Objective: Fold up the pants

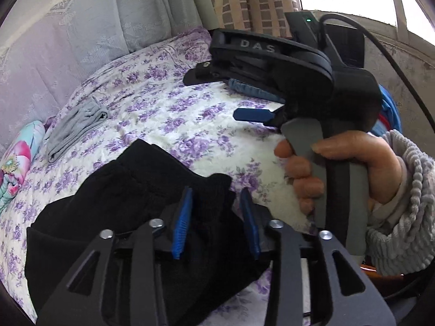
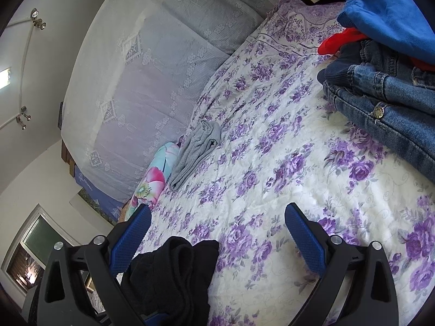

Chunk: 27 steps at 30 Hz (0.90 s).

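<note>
The black pants [image 1: 130, 212] lie bunched on the flowered bedspread [image 1: 168, 114], at the near edge of the bed, directly under both tools. The left gripper [image 1: 216, 220] stands over the cloth with its jaws partly apart; black fabric sits between the blue pads [image 1: 180, 222], but they do not seem to press on it, so I judge it is not gripping. The right gripper [image 2: 217, 247], held by a hand [image 1: 320, 168] in a grey ribbed sleeve [image 1: 402, 212], is wide open and holds nothing; a corner of the pants lies between its fingers [image 2: 304, 239]. A grey garment [image 2: 195, 149] lies further away, and jeans [image 2: 386, 103] are piled at the side. The fold looks only at its beginning: the pants are still a heap. Next, I think, each gripper must take an edge, perhaps the waistband, and spread the cloth flat.
</note>
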Available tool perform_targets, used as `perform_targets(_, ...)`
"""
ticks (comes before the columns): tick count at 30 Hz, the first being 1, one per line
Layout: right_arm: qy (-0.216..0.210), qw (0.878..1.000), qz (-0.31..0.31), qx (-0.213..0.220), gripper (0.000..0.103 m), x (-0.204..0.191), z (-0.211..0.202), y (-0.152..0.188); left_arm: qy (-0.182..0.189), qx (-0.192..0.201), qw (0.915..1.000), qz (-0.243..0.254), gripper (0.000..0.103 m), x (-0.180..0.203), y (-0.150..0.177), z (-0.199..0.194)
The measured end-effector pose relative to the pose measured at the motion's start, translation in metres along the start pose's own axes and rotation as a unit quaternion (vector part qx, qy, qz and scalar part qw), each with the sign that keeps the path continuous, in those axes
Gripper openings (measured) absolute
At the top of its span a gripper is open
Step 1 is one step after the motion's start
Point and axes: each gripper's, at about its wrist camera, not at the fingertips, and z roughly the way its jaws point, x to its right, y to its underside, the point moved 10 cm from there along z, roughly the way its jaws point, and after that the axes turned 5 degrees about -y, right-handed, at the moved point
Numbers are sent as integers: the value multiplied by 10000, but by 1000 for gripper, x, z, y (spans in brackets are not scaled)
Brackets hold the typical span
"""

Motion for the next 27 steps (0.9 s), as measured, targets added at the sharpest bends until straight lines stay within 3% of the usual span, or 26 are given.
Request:
perform_targets(1, 14, 10000, -10, -8, 99, 0, 0, 0, 13, 68, 10000, 7, 77, 1, -1, -7)
perform_targets(2, 32, 10000, -23, -19, 99, 1, 0, 1, 26, 205, 9998, -27, 90, 1, -3, -16)
perform_targets(5, 76, 9999, -77, -40, 99, 0, 1, 2, -71, 560, 9983, -144, 91, -14, -8, -43)
perform_targets(8, 64, 9998, -159, -72, 99, -2, 2, 3, -464, 656, 9950, -596, 94, -57, -1, -61)
perform_targets(11, -417, 9977, -416, -327, 98, -24, 6, 9, -825, 496, 9877, -1230, 94, -109, 23, -72)
perform_targets(15, -578, 9876, -1096, -966, 90, -57, 21, 27, -1118, 251, 9690, -2189, 94, -169, 69, -82)
perform_targets(19, -321, 9688, -1892, -1566, 80, -79, 48, 50, -1158, -31, 9442, -3085, 94, -207, 117, -81)
perform_targets(22, -47, 9548, -2216, -1979, 66, -76, 67, 67, -975, -292, 9314, -3496, 97, -215, 146, -67)
perform_targets(23, -1, 9519, -2223, -2107, 56, -74, 72, 72, -845, -302, 9274, -3630, 99, -215, 152, -63)
perform_targets(25, 76, 9493, -2227, -2219, 51, -70, 76, 76, -652, -223, 9209, -3837, 99, -216, 157, -61)
perform_targets(26, 79, 9482, -2284, -2206, 43, -71, 75, 77, -634, -215, 9219, -3816, 99, -215, 157, -61)
perform_targets(27, 64, 9476, -2350, -2162, 26, -74, 73, 77, -639, -211, 9235, -3776, 99, -214, 156, -61)
